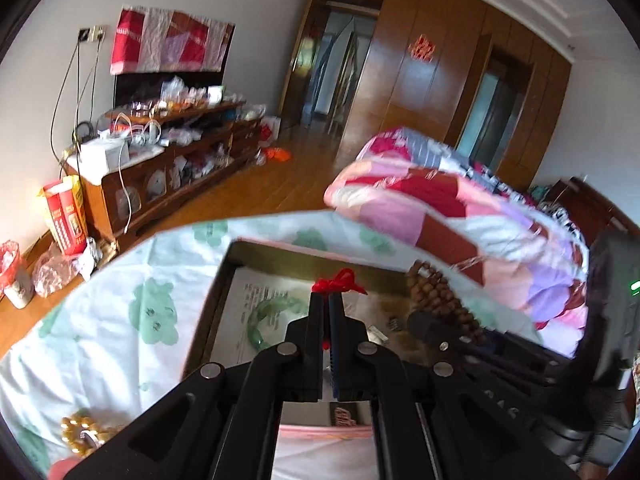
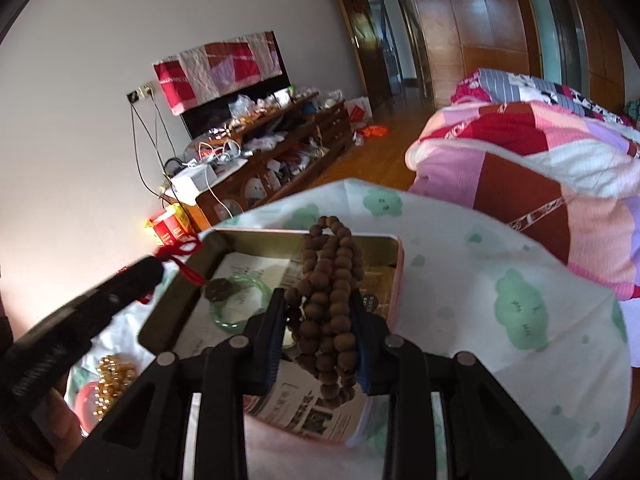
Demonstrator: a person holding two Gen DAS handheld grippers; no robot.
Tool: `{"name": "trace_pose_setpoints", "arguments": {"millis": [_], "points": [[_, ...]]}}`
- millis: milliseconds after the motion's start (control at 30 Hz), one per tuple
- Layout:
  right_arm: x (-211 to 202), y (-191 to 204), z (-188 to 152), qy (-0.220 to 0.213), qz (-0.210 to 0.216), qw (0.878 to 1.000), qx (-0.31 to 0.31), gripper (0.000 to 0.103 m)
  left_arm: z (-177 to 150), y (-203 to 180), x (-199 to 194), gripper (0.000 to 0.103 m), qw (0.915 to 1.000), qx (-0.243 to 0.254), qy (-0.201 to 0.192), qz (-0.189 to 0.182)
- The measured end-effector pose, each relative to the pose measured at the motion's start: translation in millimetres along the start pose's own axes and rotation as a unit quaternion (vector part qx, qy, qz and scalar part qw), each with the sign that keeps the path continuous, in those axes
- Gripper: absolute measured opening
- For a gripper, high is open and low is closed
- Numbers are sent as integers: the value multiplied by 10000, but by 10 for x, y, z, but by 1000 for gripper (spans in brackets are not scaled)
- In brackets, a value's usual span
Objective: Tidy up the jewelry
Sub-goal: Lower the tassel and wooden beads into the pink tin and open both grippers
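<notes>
My left tongs pinch the red cord, my right tongs clamp the wooden bead strand; above the tin box the loops may tangle or slip.

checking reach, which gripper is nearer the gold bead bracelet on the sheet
Left. The left gripper hangs above and beside the gold bead bracelet; the right gripper sits farther off, over the tin.

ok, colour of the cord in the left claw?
Red cord, pinched in the shut left claw; clearest in the left wrist view.
</notes>
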State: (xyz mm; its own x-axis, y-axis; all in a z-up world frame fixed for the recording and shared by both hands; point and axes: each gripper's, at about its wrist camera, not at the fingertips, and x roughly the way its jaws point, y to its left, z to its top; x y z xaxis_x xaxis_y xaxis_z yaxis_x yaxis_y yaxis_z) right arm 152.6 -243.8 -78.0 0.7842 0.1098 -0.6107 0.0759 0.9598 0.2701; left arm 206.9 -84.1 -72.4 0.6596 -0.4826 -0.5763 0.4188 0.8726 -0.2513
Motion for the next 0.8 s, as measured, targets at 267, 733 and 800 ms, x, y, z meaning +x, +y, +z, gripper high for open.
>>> {"name": "trace_pose_setpoints", "arguments": {"millis": [267,733,800], "points": [[181,11,10,36,15,10000,-46,41,18,-19,267,1,9994,89,231,223],[-270,-147,104,-698,-4,9963,503,78,53,79,-135,81,9968,-254,157,737],[-371,-162,58,-678,-80,9962,545,78,1,26,-251,81,9964,-92,111,833]]}}
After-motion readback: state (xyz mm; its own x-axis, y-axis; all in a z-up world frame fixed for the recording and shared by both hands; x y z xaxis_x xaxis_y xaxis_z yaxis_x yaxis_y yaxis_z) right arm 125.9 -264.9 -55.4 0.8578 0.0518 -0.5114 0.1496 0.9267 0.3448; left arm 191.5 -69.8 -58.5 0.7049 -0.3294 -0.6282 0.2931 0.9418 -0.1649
